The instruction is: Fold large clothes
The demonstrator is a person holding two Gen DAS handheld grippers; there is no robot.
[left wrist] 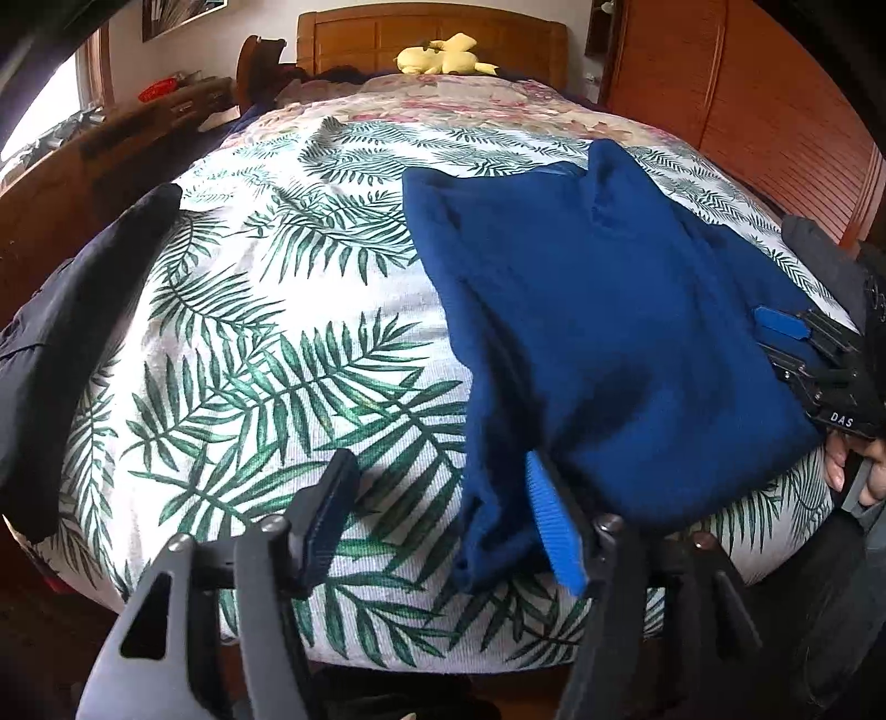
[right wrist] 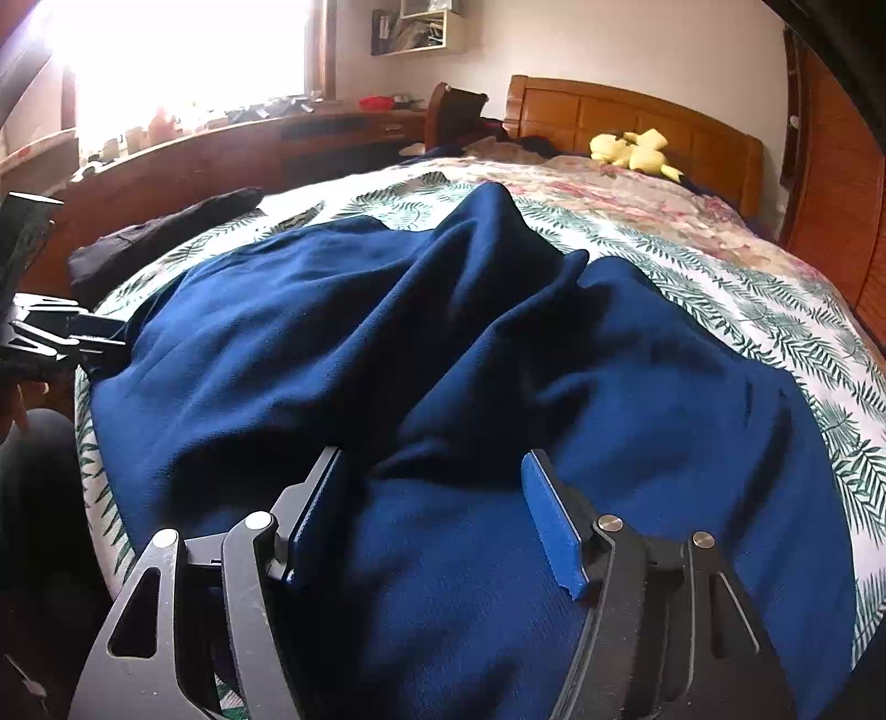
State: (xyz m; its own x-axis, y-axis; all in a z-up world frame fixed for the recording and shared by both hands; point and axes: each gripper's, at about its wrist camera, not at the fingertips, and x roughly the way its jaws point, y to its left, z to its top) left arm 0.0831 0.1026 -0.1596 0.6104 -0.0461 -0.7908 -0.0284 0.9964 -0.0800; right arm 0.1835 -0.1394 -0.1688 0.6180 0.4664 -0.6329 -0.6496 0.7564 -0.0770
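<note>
- Dark garment (left wrist: 66,343) at left edge of left wrist view, lying on the bed's near left corner, apart from the blue one.
- Bed (left wrist: 266,310) fills the middle of both views; palm-leaf sheet on the near part, floral cover (left wrist: 443,105) further up toward the headboard (left wrist: 432,39).
- Yellow plush toy (left wrist: 443,58) top centre, against the headboard.
- Left gripper (left wrist: 443,518) bottom centre of its own view: jaws spread wide, nothing clamped. Its right blue pad (left wrist: 554,531) touches the hanging near edge of the blue garment; left finger (left wrist: 326,520) over bare sheet.
- Blue garment (left wrist: 609,343) right of centre in left wrist view, spread on the bed's right half, its lower left corner drooping over the bed edge.
- Right gripper (right wrist: 437,520) bottom centre of its own view: jaws wide apart, pressing down into the blue fabric, which lies rumpled between them; not pinched.
- Same blue garment (right wrist: 443,332) fills the middle of right wrist view, a ridge of folds running up to upper centre.
- Wooden wardrobe (left wrist: 747,111) upper right of left wrist view.
</note>
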